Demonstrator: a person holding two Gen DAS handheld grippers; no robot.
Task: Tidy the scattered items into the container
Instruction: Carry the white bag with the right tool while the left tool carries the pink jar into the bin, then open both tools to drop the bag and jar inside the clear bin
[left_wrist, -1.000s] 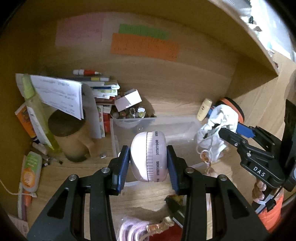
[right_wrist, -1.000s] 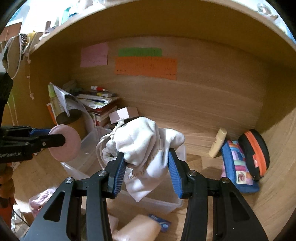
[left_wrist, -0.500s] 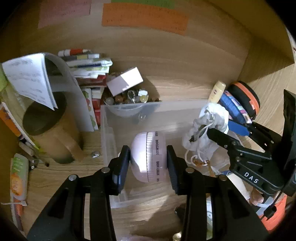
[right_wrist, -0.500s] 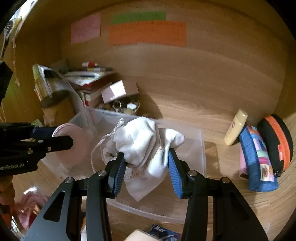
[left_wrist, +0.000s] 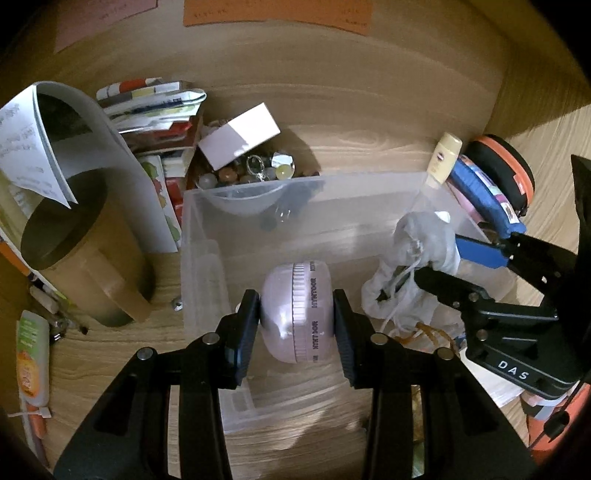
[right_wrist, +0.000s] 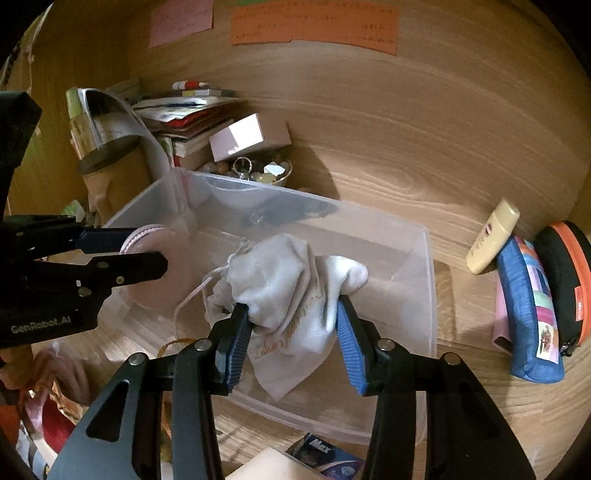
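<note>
Clear container (left_wrist: 207, 236), blue Max packet (right_wrist: 325, 456) in right view only

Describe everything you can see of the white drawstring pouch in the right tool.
The white drawstring pouch is soft, crumpled cloth with gold script lettering and a thin white cord looping from its gathered mouth. It hangs between the blue pads of the right tool, whose jaws are opening, over the inside of the clear plastic bin. Its lower corner droops toward the bin's near wall.
</note>
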